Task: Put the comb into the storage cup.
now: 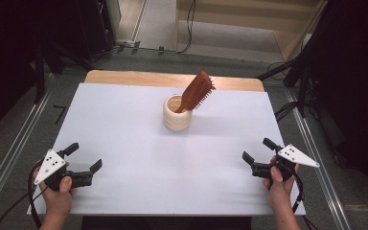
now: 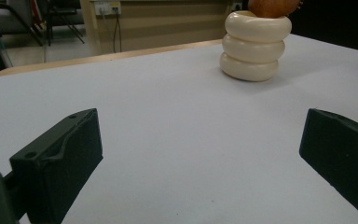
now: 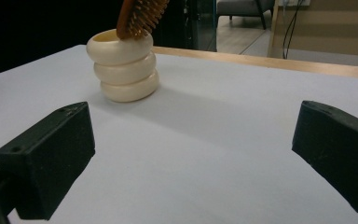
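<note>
A cream ribbed cup (image 1: 177, 116) stands upright near the middle back of the white table (image 1: 124, 143). A brown wooden hairbrush (image 1: 197, 90) leans in it, handle down, bristled head up and tilted right. The cup (image 2: 254, 45) sits far ahead in the left gripper view, and the cup (image 3: 123, 65) with the brush (image 3: 140, 16) shows in the right gripper view. My left gripper (image 1: 83, 156) rests open at the front left, nothing between its jaws. At the front right my right gripper (image 1: 258, 149) is open and holds nothing. Both are well apart from the cup.
A wooden strip (image 1: 172, 79) runs along the table's far edge. Cables (image 1: 187, 28) lie on the floor behind, and metal rails (image 1: 9, 153) flank the table on both sides. A wide stretch of bare white surface lies between the grippers and the cup.
</note>
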A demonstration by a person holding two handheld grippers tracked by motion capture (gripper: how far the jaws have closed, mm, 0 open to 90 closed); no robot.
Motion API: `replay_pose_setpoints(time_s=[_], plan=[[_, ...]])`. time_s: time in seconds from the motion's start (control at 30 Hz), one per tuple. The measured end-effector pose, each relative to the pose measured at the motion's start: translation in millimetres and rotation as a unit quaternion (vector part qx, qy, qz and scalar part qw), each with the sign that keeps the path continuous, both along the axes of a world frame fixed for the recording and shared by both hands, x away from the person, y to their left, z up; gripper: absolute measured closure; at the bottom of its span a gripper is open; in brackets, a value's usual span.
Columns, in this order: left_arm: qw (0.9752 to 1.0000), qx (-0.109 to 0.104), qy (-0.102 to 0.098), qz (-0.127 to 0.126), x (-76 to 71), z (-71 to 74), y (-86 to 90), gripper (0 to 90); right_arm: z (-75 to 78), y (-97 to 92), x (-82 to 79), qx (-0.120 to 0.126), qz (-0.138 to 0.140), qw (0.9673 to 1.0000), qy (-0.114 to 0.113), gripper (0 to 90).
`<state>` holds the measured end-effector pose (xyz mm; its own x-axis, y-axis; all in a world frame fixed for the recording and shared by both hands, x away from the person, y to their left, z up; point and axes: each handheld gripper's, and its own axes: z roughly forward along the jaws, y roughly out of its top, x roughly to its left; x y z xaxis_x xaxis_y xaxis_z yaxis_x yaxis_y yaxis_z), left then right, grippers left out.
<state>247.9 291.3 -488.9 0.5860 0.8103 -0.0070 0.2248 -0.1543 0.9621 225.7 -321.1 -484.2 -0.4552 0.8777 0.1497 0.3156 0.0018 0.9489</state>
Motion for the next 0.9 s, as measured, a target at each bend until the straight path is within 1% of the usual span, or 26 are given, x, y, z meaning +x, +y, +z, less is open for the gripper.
replay_pose_setpoints(time_s=[0.13,0.27,0.37,0.6,0.63,0.77,0.83,0.87,0.9], plan=[[1.0,0.001,0.0,0.0,-0.1,0.0,-0.3,0.0,-2.4,-5.6,-5.0,0.003,-0.003,1.0,0.0,0.0],[1.0,0.001,0.0,-0.001,-0.1,0.0,-0.2,0.0,-4.1,-10.7,-9.8,-0.001,-0.003,1.0,-0.001,0.0],[1.0,0.0,0.0,0.0,0.1,0.0,-0.1,0.0,-5.9,-14.4,-13.7,0.0,-0.005,1.0,0.005,0.0],[1.0,0.0,0.0,0.0,-0.1,-0.1,-0.4,0.0,-10.3,-27.0,-24.3,0.001,-0.011,0.9999,0.005,0.0],[1.0,0.001,0.0,0.0,-0.1,0.0,-0.3,0.0,-10.9,-28.9,-26.0,0.0,-0.013,0.9999,0.008,0.0],[1.0,0.0,0.001,0.002,-0.1,-0.1,-0.5,0.0,-13.8,-37.5,-31.7,0.002,-0.018,0.9998,0.003,0.0],[1.0,0.001,0.001,0.003,-0.1,-0.2,-0.6,0.0,-14.6,-41.0,-34.0,0.007,-0.02,0.9998,0.003,0.0],[1.0,0.001,0.001,0.003,-0.2,-0.1,-0.5,0.0,-15.0,-43.1,-34.8,0.005,-0.022,0.9997,-0.001,0.0],[1.0,0.001,0.001,0.004,-0.2,-0.2,-0.5,0.0,-15.1,-45.0,-36.0,0.01,-0.025,0.9996,-0.001,0.0]])
